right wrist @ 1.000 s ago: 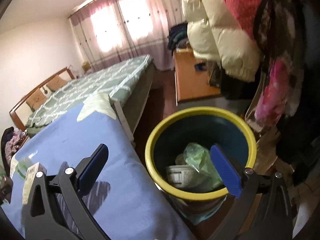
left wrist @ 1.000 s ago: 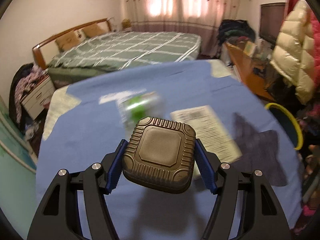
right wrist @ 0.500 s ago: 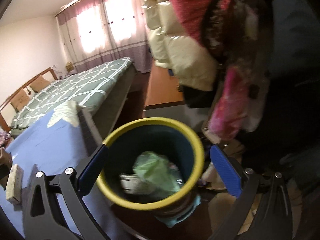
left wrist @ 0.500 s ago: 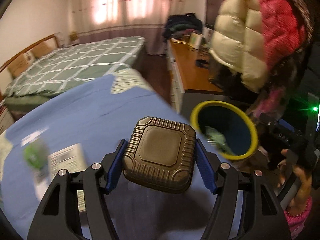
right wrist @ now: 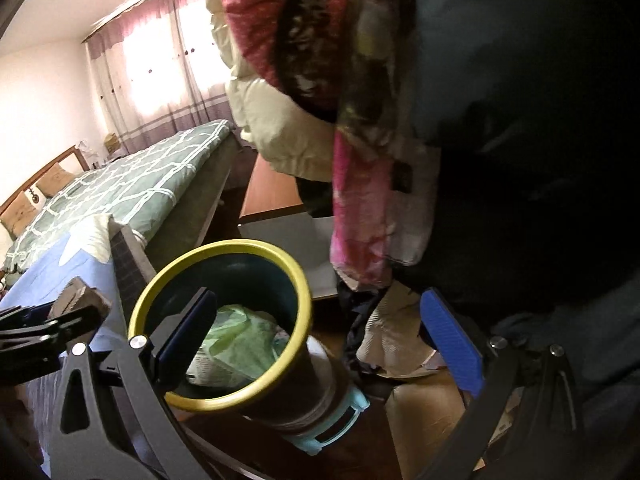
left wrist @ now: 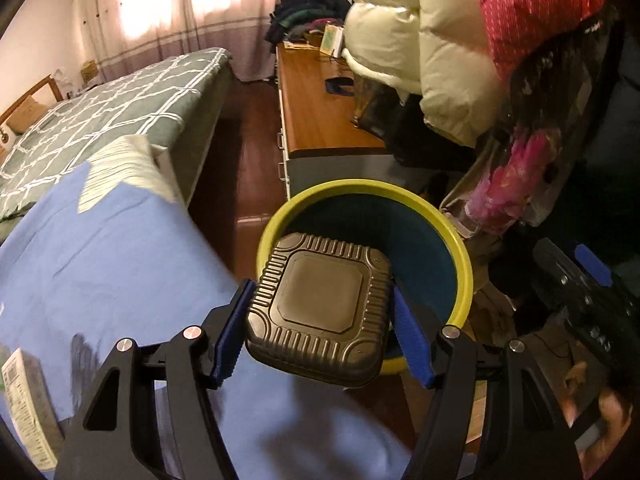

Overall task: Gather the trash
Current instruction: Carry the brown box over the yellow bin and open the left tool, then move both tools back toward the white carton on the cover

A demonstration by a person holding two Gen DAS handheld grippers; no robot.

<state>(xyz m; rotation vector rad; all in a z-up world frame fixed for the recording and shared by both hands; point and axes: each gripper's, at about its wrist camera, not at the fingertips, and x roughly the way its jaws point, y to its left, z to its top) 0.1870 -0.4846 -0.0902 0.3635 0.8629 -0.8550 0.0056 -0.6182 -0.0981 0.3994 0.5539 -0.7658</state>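
Observation:
My left gripper (left wrist: 320, 332) is shut on a dark ribbed square plastic container (left wrist: 320, 312) and holds it at the near rim of the yellow-rimmed dark bin (left wrist: 460, 252), over the table's right edge. In the right wrist view the bin (right wrist: 260, 384) stands beside the table and holds green plastic trash (right wrist: 240, 344) and a white wrapper. My right gripper (right wrist: 320, 344) is open and empty, its left finger over the bin's mouth. The left gripper with the container (right wrist: 78, 300) shows at the left there.
The blue-covered table (left wrist: 112, 264) carries a printed paper box (left wrist: 24, 392) at its left edge. A bed (left wrist: 112, 100), a wooden cabinet (left wrist: 316, 112) and hanging coats (left wrist: 440, 40) surround the bin. Cardboard (right wrist: 424, 412) lies on the floor to its right.
My left gripper has swung right with the container, from over the table's middle to the bin's rim. My right gripper has shifted right and drawn nearer the bin.

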